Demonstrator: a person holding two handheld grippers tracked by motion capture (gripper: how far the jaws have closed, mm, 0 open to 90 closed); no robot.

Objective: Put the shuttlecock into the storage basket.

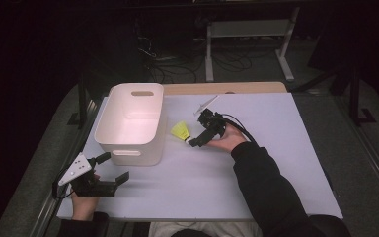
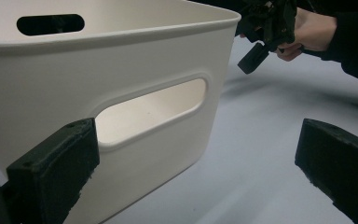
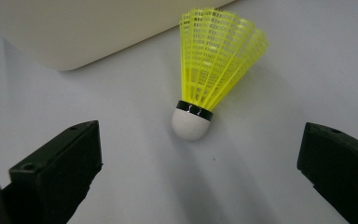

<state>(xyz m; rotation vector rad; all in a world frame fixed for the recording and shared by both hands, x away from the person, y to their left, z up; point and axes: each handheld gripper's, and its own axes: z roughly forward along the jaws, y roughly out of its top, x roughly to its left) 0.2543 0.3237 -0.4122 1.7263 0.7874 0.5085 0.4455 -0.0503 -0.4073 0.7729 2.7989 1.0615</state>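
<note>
A yellow shuttlecock (image 1: 180,131) with a white cork tip lies on its side on the white table (image 1: 256,173), just right of a white plastic bin (image 1: 131,123). My right gripper (image 1: 197,138) is open, right beside the shuttlecock. In the right gripper view the shuttlecock (image 3: 212,70) lies ahead of the open jaws, cork toward me, untouched. My left gripper (image 1: 114,168) is open near the table's front left, in front of the bin. In the left gripper view the bin's handle slot (image 2: 151,109) is close ahead.
The bin (image 2: 107,70) looks empty and stands at the table's left side. A wooden strip (image 1: 227,88) runs along the table's far edge. Beyond it are a dark floor, cables and a metal stand (image 1: 249,34). The other hand and gripper (image 2: 268,28) show in the left gripper view.
</note>
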